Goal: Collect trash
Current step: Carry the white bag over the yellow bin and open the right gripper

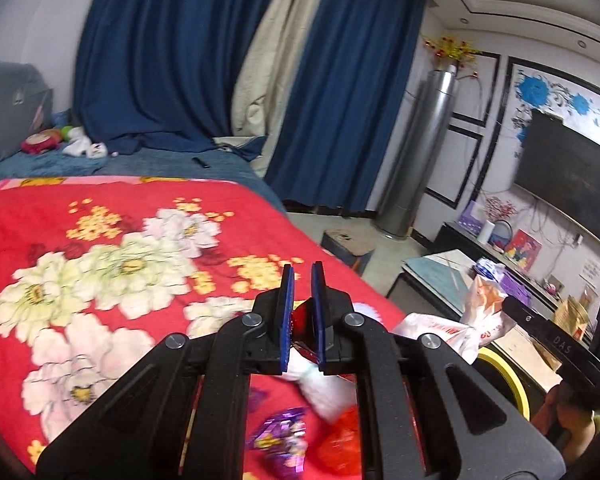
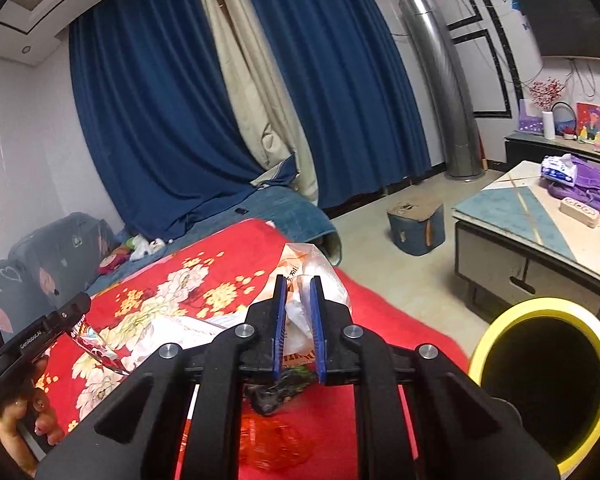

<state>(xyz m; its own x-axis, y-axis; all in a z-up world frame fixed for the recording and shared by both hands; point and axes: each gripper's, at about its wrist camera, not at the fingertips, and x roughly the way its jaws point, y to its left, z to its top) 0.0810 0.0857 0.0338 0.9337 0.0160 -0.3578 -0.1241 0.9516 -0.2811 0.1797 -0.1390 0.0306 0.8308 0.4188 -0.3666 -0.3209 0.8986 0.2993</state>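
- Red floral blanket (image 1: 112, 264) covers the bed; loose wrappers (image 1: 280, 436) lie on it below my left gripper (image 1: 302, 276).
- I read the left gripper jaws as clamped on a shiny red wrapper (image 1: 302, 320), held clear above the blanket.
- My right gripper (image 2: 299, 289) has its jaws pinched on a white plastic bag (image 2: 320, 268), which hangs over the blanket near the bed's edge.
- Yellow-rimmed bin (image 2: 548, 384) stands just beside the bed at right, its dark mouth open and unobstructed.
- Low worktop (image 2: 512, 208) beyond the bin carries a purple bag (image 2: 588, 184) and a tissue pack (image 2: 558, 170).
- Blue stool (image 2: 416, 224) sits on open floor between bed and worktop.
- Blue curtains (image 2: 148, 120) and a silver column (image 2: 448, 92) close off the far wall.
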